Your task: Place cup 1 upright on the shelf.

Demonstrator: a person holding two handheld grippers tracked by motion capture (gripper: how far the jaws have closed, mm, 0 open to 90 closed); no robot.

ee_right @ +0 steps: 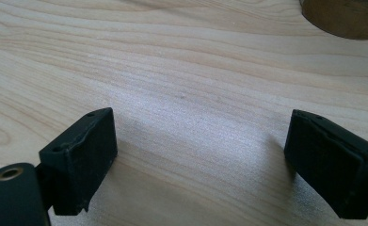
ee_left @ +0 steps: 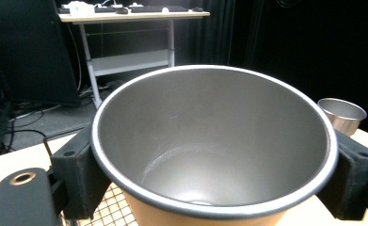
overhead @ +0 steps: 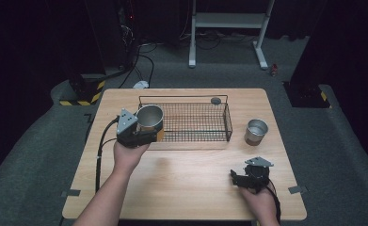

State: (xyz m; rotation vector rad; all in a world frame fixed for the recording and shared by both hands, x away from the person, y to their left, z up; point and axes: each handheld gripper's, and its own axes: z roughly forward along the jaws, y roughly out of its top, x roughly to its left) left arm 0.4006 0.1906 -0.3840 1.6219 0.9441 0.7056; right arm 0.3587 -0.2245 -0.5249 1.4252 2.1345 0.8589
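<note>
Presently the left gripper [overhead: 146, 134] is clamped on a metal cup [overhead: 150, 117], its jaws pressing either side of the cup body, held at the wire basket's [overhead: 228, 123] left end near the tabletop's [overhead: 186, 188] far-left part. Judged step: carrying the cup to the basket. Next move likely calls for lowering inside the wire wall, then releasing. The right gripper [overhead: 238, 179] rests wide apart, empty, near the front-right edge; a second cup [overhead: 256, 131] stands right of the basket.

cup [overhead: 150, 117] at basket's [overhead: 196, 137] left end, second cup [overhead: 256, 131] right of basket

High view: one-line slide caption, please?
Left tongs grip a metal cup at the wire basket's corner.
</note>
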